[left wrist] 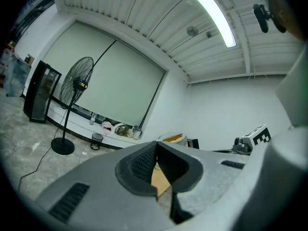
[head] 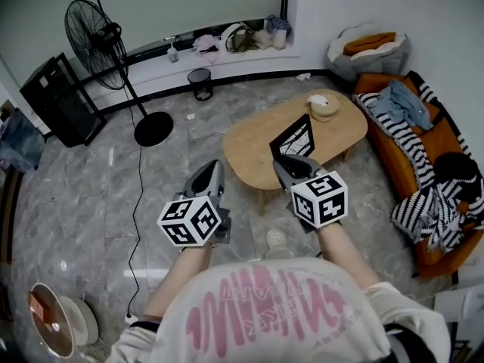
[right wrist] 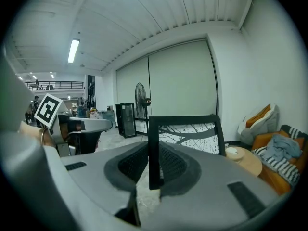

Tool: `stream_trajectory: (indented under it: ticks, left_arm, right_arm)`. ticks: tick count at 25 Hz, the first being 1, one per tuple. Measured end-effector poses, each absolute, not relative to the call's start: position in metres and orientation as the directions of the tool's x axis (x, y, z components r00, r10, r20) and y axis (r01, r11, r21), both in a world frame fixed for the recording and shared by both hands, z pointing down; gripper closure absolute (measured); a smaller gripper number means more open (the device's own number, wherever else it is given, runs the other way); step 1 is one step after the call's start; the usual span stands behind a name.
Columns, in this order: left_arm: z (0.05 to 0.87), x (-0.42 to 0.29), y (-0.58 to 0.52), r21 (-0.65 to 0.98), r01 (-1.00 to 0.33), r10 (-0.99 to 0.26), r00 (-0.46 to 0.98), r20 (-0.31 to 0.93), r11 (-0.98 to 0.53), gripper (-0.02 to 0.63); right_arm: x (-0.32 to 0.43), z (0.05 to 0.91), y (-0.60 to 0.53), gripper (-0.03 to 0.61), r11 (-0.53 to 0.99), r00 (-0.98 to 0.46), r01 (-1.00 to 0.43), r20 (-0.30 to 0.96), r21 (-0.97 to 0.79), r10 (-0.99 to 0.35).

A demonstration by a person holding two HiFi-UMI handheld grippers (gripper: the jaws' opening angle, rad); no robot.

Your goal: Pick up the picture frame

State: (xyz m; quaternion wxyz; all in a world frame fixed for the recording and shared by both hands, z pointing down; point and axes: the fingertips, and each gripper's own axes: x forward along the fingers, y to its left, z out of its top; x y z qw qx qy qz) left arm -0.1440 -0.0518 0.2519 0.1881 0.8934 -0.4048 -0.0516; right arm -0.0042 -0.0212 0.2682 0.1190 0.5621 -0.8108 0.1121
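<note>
The picture frame has a black border around a black-and-white abstract print. It is held upright in the air above the near edge of the oval wooden table. My right gripper is shut on its left border; in the right gripper view the frame stands with that black edge between the pads of the right gripper. My left gripper hovers to the left over the floor. Its jaws meet at the tips with nothing between them.
A small round basket sits on the table's far end. An orange sofa piled with striped clothes runs along the right. A standing fan, a black cabinet and a bin stand at the back left.
</note>
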Motion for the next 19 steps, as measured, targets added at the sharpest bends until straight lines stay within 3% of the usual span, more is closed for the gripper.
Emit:
stream_trajectory:
  ticks: [19]
  left_arm:
    - [0.267,-0.146,-0.022,0.4,-0.685,-0.718,0.69,0.088,-0.609,0.611]
  right_arm:
    - [-0.007,0.275,0.008,0.508,0.309,-0.308,-0.95,0.34,-0.054,-0.888]
